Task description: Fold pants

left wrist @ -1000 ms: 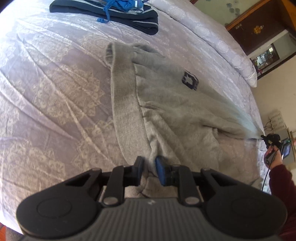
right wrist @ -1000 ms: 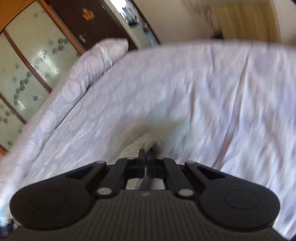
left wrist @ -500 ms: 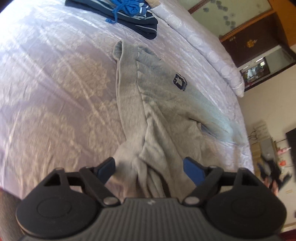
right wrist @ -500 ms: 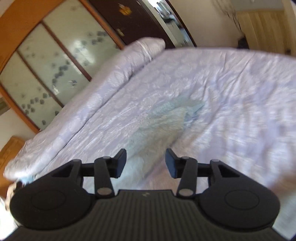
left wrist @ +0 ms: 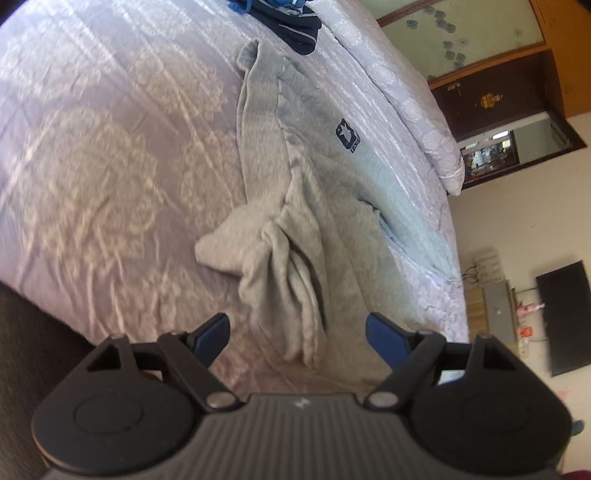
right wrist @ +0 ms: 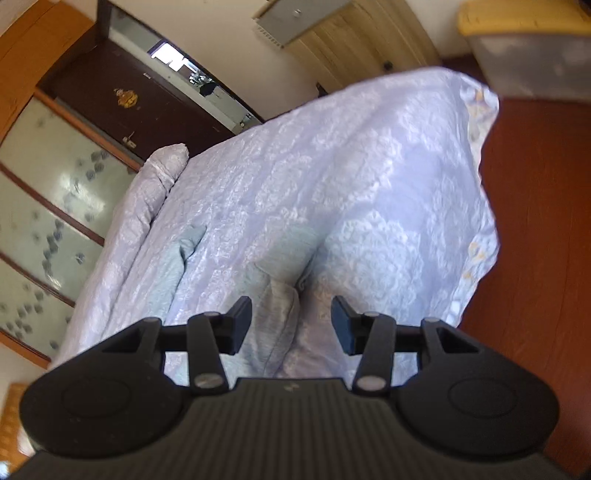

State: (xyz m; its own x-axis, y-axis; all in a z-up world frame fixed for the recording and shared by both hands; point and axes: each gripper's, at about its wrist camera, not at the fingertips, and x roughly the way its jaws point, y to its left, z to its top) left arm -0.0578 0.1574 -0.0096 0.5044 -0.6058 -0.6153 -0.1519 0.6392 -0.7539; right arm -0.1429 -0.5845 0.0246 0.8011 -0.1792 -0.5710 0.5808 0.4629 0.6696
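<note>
Bed (left wrist: 110, 155) with a pale lilac patterned cover, filling most of both views; its far edge carries a rolled lilac quilt (left wrist: 406, 107), and one corner of the cover hangs over a red-brown floor (right wrist: 535, 229) in the right wrist view.

Grey pants (left wrist: 295, 192), lying along the middle of the bed, parallel to the quilt-side edge. The ribbed waistband runs toward the far end; a dark blue star patch (left wrist: 348, 135) sits on the upper leg. The near end is bunched into loose folds and a flap, resting on the cover between and just ahead of the left fingers. In the right wrist view a grey leg end (right wrist: 273, 314) lies between the right fingers, and another grey fold shows nearer the quilt.

Dark blue clothes (left wrist: 291, 22), heaped at the far end of the bed, just beyond the waistband.

Left hand-held gripper (left wrist: 297, 334), released: blue pads wide apart, gripping nothing, the cloth beneath them free.

Right hand-held gripper (right wrist: 291, 321), released: black pads moderately apart, neither pressing on the cloth below.

Behind the bed, a wardrobe (right wrist: 48, 206) with frosted glass panels and a dark wooden door (right wrist: 122, 107).
</note>
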